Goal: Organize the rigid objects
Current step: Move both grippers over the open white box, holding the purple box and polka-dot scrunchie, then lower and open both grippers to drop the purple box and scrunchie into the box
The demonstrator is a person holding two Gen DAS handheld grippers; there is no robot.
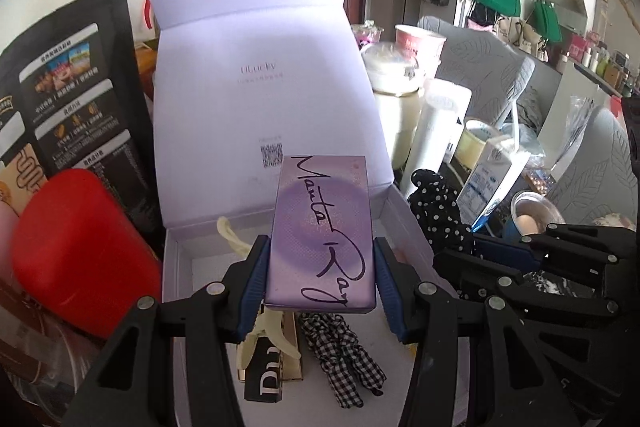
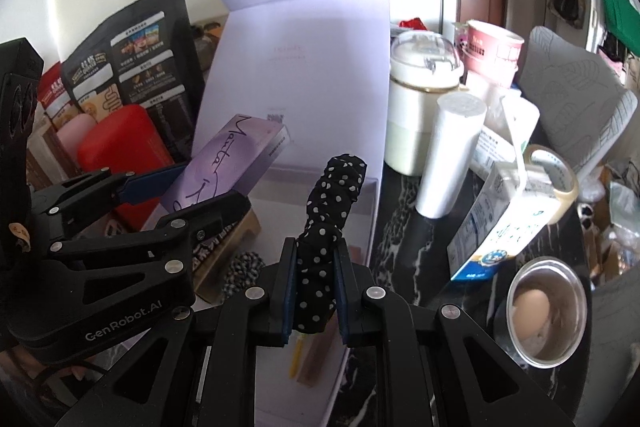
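Observation:
My left gripper (image 1: 320,259) is shut on a purple flat box (image 1: 323,233) with black handwriting, held above the open lilac gift box (image 1: 176,267), whose lid (image 1: 260,79) stands upright behind. In the right wrist view the same purple box (image 2: 228,163) shows at the left between the left gripper's fingers (image 2: 148,185). My right gripper (image 2: 316,267) is shut on a black polka-dot scrunchie (image 2: 324,227), which sticks up over the gift box's right side. Inside the gift box lie a checked scrunchie (image 1: 344,363), a cream hair clip (image 1: 276,335) and a black-and-gold box (image 1: 268,379).
A red case (image 1: 80,259) and a black food pouch (image 1: 76,99) stand left of the gift box. To its right are a white jar (image 2: 420,99), a white cylinder (image 2: 448,155), a milk carton (image 2: 500,223), a tape roll (image 2: 556,179) and a steel cup holding an egg (image 2: 544,311).

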